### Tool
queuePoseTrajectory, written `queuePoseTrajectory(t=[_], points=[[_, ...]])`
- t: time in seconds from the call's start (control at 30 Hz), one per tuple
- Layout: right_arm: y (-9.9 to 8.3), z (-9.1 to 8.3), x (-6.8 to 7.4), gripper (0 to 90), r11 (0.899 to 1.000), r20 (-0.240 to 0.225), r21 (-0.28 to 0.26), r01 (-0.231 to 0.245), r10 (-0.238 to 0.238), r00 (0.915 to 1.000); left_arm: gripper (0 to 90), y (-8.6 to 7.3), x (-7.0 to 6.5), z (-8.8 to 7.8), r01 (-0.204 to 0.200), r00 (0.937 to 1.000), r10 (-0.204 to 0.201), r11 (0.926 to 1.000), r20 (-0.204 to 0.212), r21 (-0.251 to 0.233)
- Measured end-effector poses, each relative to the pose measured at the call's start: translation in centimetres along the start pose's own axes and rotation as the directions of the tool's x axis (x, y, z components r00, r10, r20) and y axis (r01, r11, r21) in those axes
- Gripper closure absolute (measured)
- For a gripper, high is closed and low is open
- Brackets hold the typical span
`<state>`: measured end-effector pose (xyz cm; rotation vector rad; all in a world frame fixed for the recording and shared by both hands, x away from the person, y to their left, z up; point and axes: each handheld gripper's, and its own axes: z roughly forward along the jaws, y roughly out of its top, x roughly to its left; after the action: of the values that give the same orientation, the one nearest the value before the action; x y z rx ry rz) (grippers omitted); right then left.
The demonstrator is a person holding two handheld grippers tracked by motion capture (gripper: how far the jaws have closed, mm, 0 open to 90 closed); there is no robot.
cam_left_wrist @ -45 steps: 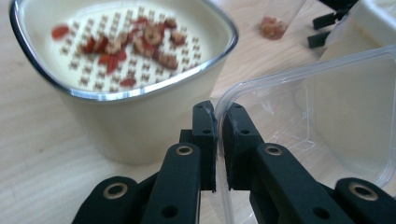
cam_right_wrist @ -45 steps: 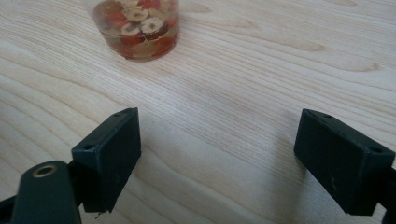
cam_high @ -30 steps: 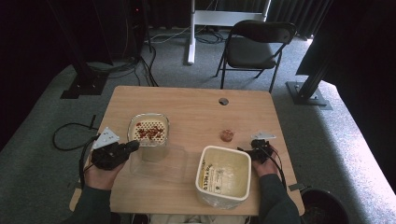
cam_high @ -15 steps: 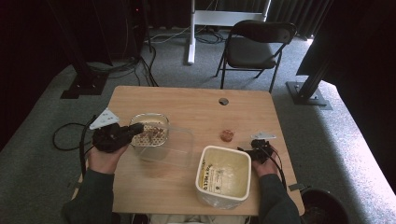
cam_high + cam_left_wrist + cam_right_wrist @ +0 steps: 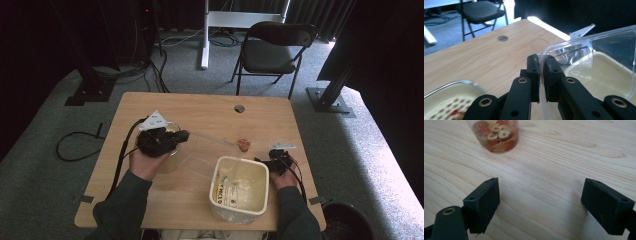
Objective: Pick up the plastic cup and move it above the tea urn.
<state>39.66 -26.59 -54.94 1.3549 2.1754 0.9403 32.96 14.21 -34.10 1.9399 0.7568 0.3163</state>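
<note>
My left gripper is shut on the rim of a clear plastic lid. It holds the lid tilted in the air, reaching right toward a cream tub. Below my left hand sits a clear container with pale food and red-brown bits. A small cup of dried fruit slices stands mid-right on the table. My right gripper rests low beside the tub, pointing at the cup, open with nothing between its pads.
The wooden table has a round cable hole near its far edge. A folding chair stands beyond the table. A dark bin sits on the floor at the near right corner.
My left gripper has risen and swung right, lifting the clear lid off the food container and carrying it toward the tub. The right gripper has stayed put.
</note>
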Motion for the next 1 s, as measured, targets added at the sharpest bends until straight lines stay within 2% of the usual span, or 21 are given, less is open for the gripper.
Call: queuePoseTrajectory(t=[0.17,0.37,0.47,0.53,0.57,0.6,0.67,0.73,0.8,0.87,0.93,0.97,1.0], points=[[0.0,0.0,0.0,14.7,1.0,0.002,0.0,-0.002,0.002,1.0,84.6,0.6,-1.1,1.2,-0.017,0.9991,0.017,0.9999,0.04,-0.002],[0.0,0.0,0.0,14.7,1.0,0.004,0.0,-0.004,0.004,1.0,84.0,1.3,-1.9,2.0,-0.035,0.9971,0.035,0.9994,0.068,-0.002],[0.0,0.0,0.0,14.7,1.0,0.005,-0.001,-0.005,0.005,1.0,82.4,1.3,-2.2,2.2,-0.023,0.9943,0.024,0.9996,0.104,-0.015],[0.0,0.0,0.0,14.7,1.0,0.005,-0.001,-0.005,0.005,1.0,81.1,1.3,-2.2,2.2,-0.023,0.9943,0.024,0.9996,0.104,-0.015],[0.0,0.0,0.0,14.7,1.0,0.006,-0.001,-0.005,0.005,1.0,73.9,1.3,-2.4,2.4,-0.022,0.9881,0.028,0.999,0.151,-0.038],[0.0,0.0,0.0,14.7,1.0,0.006,-0.001,-0.005,0.005,1.0,69.9,1.3,-2.5,2.4,-0.025,0.9858,0.033,0.9984,0.165,-0.05],[0.0,0.0,0.0,14.7,1.0,0.006,-0.001,-0.006,0.006,1.0,64.3,1.3,-2.7,2.4,-0.035,0.983,0.045,0.9976,0.178,-0.06],[0.0,0.0,0.0,14.7,1.0,0.007,-0.001,-0.006,0.006,1.0,62.1,1.3,-2.7,2.4,-0.035,0.983,0.045,0.9976,0.178,-0.06],[0.0,0.0,0.0,14.7,1.0,0.007,-0.002,-0.007,0.007,1.0,58.7,1.3,-2.8,2.1,-0.037,0.9765,0.055,0.9955,0.209,-0.087],[0.0,0.0,0.0,14.7,1.0,0.008,-0.001,-0.007,0.007,0.9999,56.2,1.4,-2.8,1.9,-0.031,0.9726,0.055,0.9934,0.226,-0.11],[0.0,0.0,0.0,14.7,1.0,0.008,-0.002,-0.008,0.008,0.9999,54.8,1.4,-2.8,1.9,-0.031,0.9726,0.055,0.9934,0.226,-0.11],[0.0,0.0,0.0,14.7,1.0,0.009,-0.002,-0.008,0.008,0.9999,52.4,1.5,-2.7,1.5,-0.024,0.9716,0.054,0.991,0.23,-0.131],[0.0,0.0,0.0,14.7,1.0,0.009,-0.002,-0.008,0.008,0.9999,51.9,1.5,-2.6,1.5,-0.024,0.9741,0.051,0.9919,0.22,-0.124]])
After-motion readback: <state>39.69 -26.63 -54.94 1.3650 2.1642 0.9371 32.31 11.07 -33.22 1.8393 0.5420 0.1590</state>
